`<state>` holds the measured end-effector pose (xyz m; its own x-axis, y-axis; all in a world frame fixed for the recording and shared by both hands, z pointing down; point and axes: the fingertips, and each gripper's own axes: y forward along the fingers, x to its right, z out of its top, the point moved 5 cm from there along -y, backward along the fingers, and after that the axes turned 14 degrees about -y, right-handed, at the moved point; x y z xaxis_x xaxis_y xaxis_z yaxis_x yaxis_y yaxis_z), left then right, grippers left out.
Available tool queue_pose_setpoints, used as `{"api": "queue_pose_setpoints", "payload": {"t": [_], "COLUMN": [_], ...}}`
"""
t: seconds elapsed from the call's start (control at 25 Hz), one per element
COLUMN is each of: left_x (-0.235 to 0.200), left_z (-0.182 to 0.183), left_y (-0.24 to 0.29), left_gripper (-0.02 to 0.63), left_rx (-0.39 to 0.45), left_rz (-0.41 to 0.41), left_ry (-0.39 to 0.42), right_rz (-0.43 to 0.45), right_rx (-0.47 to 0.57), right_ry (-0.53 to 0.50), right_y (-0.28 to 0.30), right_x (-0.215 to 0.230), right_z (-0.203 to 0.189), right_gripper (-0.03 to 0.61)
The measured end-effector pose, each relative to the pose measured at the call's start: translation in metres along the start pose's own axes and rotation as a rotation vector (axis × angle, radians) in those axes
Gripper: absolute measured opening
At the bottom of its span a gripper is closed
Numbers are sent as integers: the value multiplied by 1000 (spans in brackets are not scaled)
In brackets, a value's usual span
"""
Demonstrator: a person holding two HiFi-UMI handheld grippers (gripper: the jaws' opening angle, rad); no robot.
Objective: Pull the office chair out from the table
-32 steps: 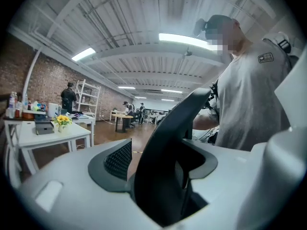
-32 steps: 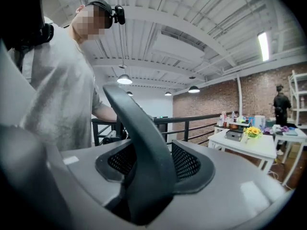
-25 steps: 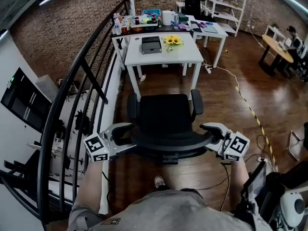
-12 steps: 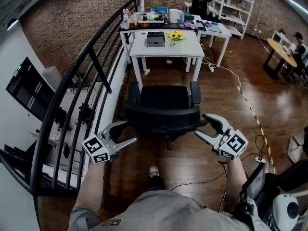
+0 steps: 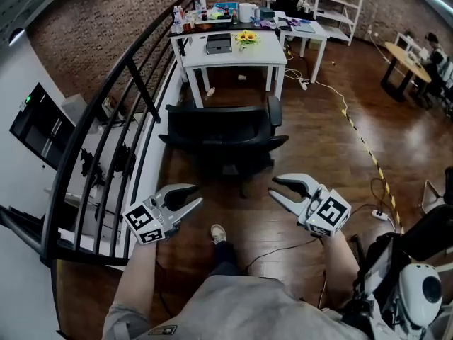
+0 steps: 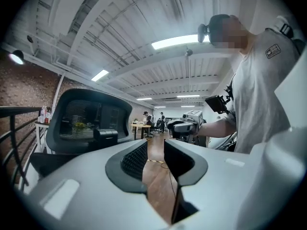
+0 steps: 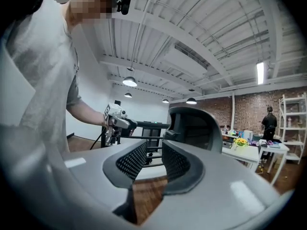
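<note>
Chair (image 5: 223,129) stands apart from white table (image 5: 256,55) edge, beside railing (image 5: 92,119)

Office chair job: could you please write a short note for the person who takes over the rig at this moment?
Left claw: empty, jaws a little apart, they have just been closing; not touching the chair.
Right claw: the same, empty, jaws a little apart after closing.
Office chair: stands on the wood floor, clear of the white table, between the table and the claws.
Done: the chair looks pulled out from the table.
Left: probably nothing; the task appears finished.
</note>
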<state>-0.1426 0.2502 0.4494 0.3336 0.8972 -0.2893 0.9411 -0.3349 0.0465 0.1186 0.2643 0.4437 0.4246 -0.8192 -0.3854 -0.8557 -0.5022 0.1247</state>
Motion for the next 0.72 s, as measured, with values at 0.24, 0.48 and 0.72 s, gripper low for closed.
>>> {"api": "queue_pose_setpoints", "payload": {"t": [0.24,0.48,0.72], "left_x": [61,104,132], "left_z": [-9,-9,-28], "left_y": [1,-3,-8], "left_gripper": [44,0,0], "left_rx": [-33,-34,-93], "left_rz": [-39,-91,-177], "left_ry": [0,20,-14], "right_rz": [29,68,102], "right_rx": [9,2,-26], "right_ry": [29,29,63], "right_y": [-22,-24,-14], "right_x": [-45,-81,-126], "right_z": [13,33,43], "right_gripper": [36,6,6]}}
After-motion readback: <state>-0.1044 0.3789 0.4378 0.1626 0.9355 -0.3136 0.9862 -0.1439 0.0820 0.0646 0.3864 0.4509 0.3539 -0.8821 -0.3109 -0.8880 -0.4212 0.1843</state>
